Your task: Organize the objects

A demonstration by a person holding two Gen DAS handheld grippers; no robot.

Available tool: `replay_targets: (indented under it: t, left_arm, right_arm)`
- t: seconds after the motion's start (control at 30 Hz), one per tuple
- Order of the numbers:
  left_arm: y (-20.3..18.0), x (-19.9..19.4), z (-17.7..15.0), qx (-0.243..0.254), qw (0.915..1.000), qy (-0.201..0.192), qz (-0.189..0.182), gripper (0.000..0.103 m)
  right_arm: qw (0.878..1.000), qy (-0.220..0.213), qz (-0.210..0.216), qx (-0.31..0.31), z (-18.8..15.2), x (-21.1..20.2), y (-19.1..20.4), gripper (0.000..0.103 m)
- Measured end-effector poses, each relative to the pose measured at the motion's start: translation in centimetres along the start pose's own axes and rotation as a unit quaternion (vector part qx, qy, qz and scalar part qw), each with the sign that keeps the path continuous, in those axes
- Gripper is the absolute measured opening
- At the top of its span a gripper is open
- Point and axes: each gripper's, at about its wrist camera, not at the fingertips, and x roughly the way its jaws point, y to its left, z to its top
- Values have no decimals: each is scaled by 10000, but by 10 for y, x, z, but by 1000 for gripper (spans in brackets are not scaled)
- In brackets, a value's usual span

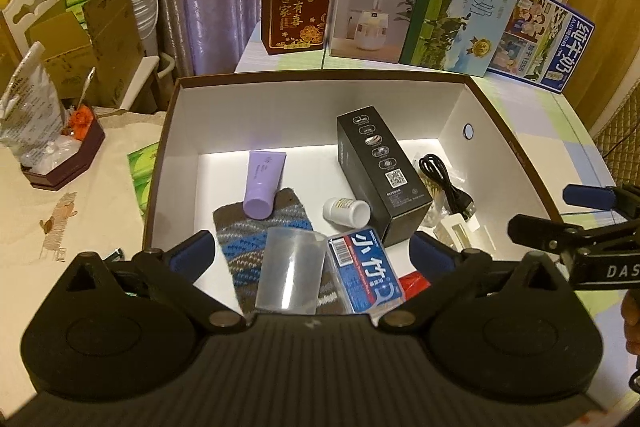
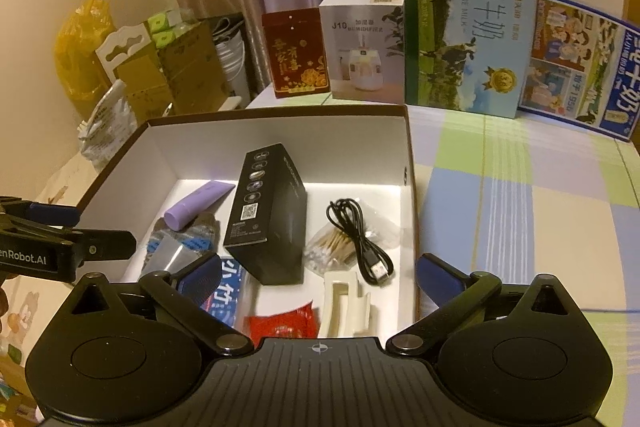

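Note:
An open white box with a brown rim (image 1: pixel 320 77) (image 2: pixel 280 113) holds a black carton (image 1: pixel 380 167) (image 2: pixel 268 215), a purple tube (image 1: pixel 262 185) (image 2: pixel 198 205), a knitted pouch (image 1: pixel 248 243), a clear plastic cup (image 1: pixel 290 271), a small white bottle (image 1: pixel 346 211), a blue packet (image 1: pixel 366 273), a black USB cable (image 1: pixel 446 183) (image 2: pixel 360 235), cotton swabs (image 2: pixel 334 247), a red packet (image 2: pixel 282 323) and a white clip (image 2: pixel 346 303). My left gripper (image 1: pixel 312 255) is open and empty above the box's near side. My right gripper (image 2: pixel 318 277) is open and empty above the box's near right corner.
Four upright cartons (image 1: pixel 460 7) (image 2: pixel 468 35) stand behind the box on the checked cloth (image 2: pixel 520 207). A maroon tray (image 1: pixel 68 163), bags and cardboard boxes (image 1: pixel 92 39) crowd the left. The other gripper shows at each view's edge (image 1: pixel 580 227) (image 2: pixel 52 247).

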Motion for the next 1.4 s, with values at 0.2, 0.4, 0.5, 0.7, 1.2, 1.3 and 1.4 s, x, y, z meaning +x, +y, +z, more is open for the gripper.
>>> replay_targets:
  t: [0.2, 0.4, 0.5, 0.7, 1.2, 1.3, 1.4]
  left_arm:
    - [-11, -17, -12, -12, 9999, -60, 130, 102]
    - [-31, -39, -32, -46, 9999, -113, 26, 102]
    - [-41, -51, -42, -36, 9998, -170, 41, 102]
    - [-68, -72, -65, -33, 9999, -150, 1, 102]
    - [-153, -116, -119, 206, 9995, -165, -198, 102]
    - [-166, -123, -128, 228, 9994, -162, -227, 102]
    - [-178, -129, -135, 245, 9993, -158, -247, 102]
  right_arm:
    - [9999, -14, -24, 128, -13, -24, -4, 101]
    - [9997, -53, -80, 240, -29, -56, -12, 101]
    - [9995, -83, -66, 294, -39, -75, -17, 101]
    - [9993, -118, -69, 354, -59, -108, -30, 101]
    - [9976, -170, -273, 608, -117, -189, -79, 101]
    - [9972, -186, -327, 641, -127, -203, -87, 101]
    - [9968, -199, -381, 672, -137, -217, -94, 101]
